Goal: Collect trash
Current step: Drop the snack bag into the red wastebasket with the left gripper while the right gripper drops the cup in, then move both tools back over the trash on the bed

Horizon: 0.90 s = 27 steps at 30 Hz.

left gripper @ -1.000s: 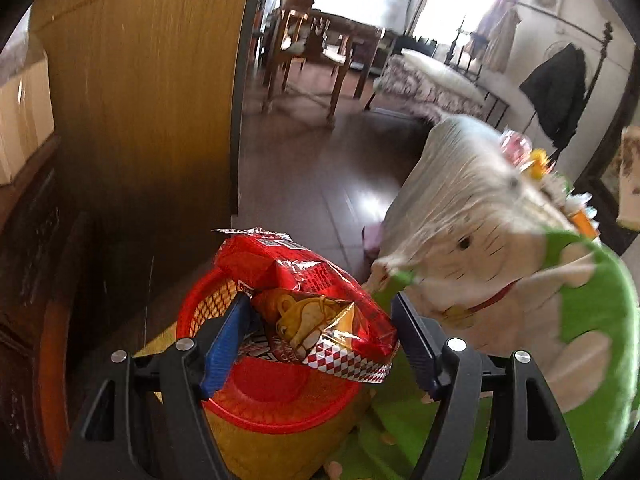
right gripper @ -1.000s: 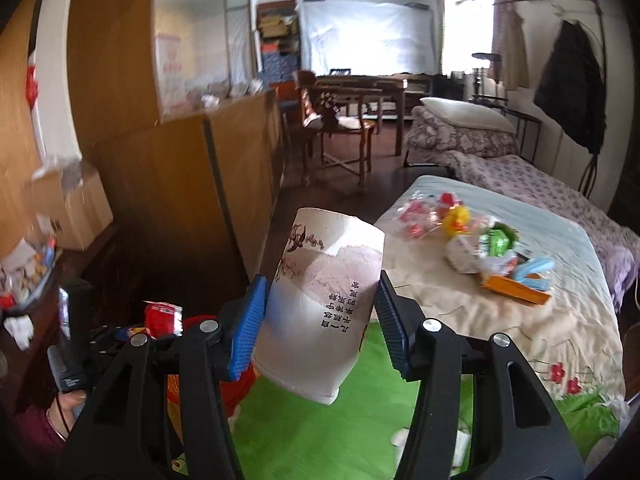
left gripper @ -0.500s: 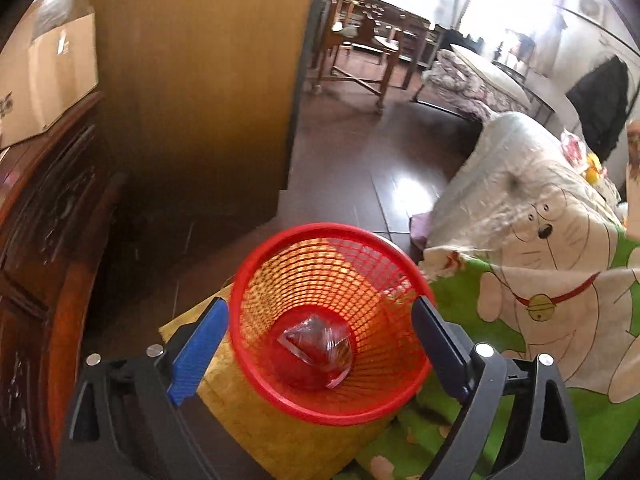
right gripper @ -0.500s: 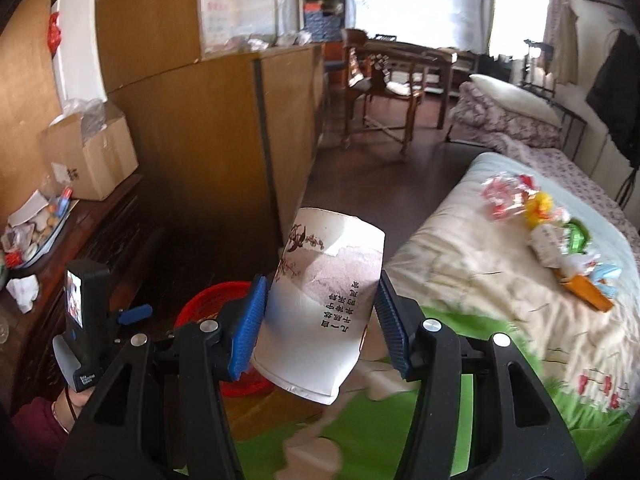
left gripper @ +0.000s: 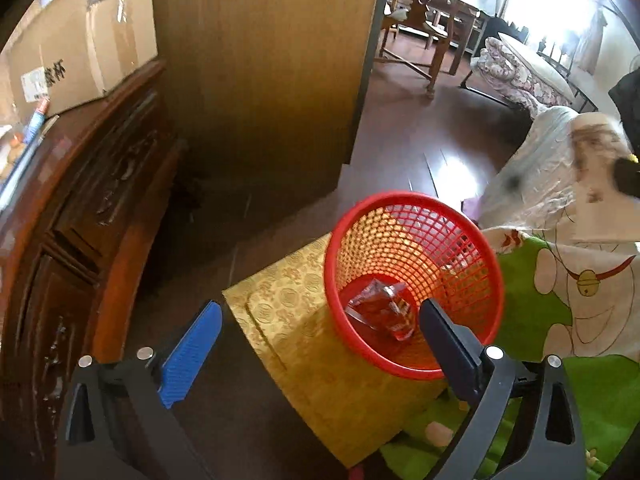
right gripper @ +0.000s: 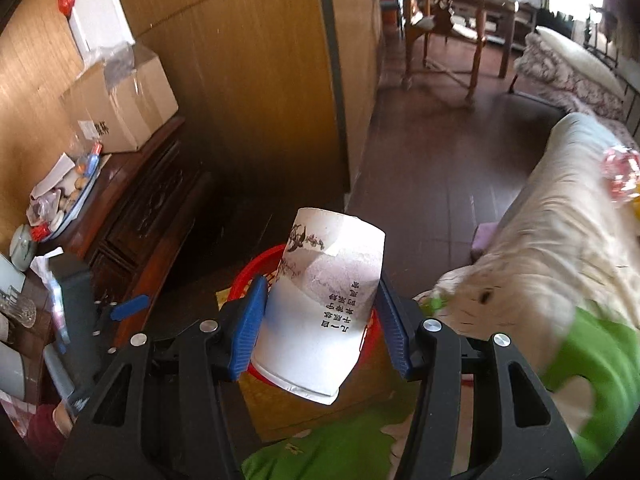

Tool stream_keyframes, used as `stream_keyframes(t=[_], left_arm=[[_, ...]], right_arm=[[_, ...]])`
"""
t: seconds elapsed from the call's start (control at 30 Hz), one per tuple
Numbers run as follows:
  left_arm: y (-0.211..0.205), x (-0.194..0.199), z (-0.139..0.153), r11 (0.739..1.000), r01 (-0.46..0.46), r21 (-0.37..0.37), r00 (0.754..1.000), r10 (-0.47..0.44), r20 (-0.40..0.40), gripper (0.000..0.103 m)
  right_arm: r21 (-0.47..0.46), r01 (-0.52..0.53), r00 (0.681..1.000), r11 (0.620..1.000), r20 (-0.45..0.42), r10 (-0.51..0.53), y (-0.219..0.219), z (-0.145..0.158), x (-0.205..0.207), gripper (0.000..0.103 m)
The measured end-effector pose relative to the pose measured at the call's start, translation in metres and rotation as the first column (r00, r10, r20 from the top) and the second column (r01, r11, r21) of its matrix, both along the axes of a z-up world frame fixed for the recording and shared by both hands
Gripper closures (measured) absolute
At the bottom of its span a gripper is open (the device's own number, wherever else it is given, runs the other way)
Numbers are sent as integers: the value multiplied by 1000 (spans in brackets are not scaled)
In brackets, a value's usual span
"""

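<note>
A red mesh basket [left gripper: 400,240] stands on a yellow patterned stool [left gripper: 288,320] beside the bed. A red snack bag [left gripper: 384,312] lies at the basket's bottom. My left gripper [left gripper: 320,308] hovers over the stool's left part and the basket's near rim; its jaws are opening wide, and nothing is between them. My right gripper [right gripper: 320,284] is shut on a white paper cup [right gripper: 320,328] with printed writing, tilted, just above the basket [right gripper: 260,264]. In the right wrist view, one blue finger [right gripper: 128,308] of the left gripper shows at the left.
A dark carved cabinet [left gripper: 80,220] with a cardboard box [left gripper: 88,40] on it runs along the left. A wooden partition [left gripper: 260,60] stands behind the basket. The bed with a green cartoon blanket [left gripper: 560,300] is at the right. Chairs and a table [left gripper: 432,20] stand far back.
The left jaws spread and the snack bag dropped into the basket; the left gripper then shifted left. The right gripper brought the cup down and over the basket.
</note>
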<state>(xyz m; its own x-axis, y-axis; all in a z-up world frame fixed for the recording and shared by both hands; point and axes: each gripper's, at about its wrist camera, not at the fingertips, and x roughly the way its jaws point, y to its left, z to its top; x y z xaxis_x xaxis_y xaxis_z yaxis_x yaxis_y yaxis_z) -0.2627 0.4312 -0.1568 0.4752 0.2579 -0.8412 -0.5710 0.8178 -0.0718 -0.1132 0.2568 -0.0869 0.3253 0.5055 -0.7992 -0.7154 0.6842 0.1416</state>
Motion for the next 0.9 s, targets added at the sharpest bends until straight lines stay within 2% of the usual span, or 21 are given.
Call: stream_keyframes(t=[0.23, 0.4, 0.53, 0.7, 0.83, 0.9], left_arm=[[1, -3, 15, 999, -29, 40, 1000, 28, 14, 6], [-5, -1, 28, 994, -36, 102, 999, 35, 15, 6], [-17, 3, 43, 987, -16, 160, 1000, 13, 18, 6], [-48, 14, 68, 979, 60, 196, 998, -65, 20, 6], [-83, 25, 91, 964, 148, 219, 987, -160, 35, 6], [-104, 32, 103, 952, 209, 224, 975, -222, 32, 6]], right_arm=[[-65, -58, 997, 996, -55, 54, 29, -34, 7, 44], [-43, -53, 998, 998, -36, 51, 23, -28, 5, 44], [5, -25, 1000, 1000, -12, 25, 8, -14, 4, 44], [88, 27, 996, 996, 81, -34, -33, 27, 0, 44], [151, 118, 979, 981, 151, -141, -84, 63, 2, 41], [186, 191, 960, 964, 171, -223, -119, 80, 6, 39]])
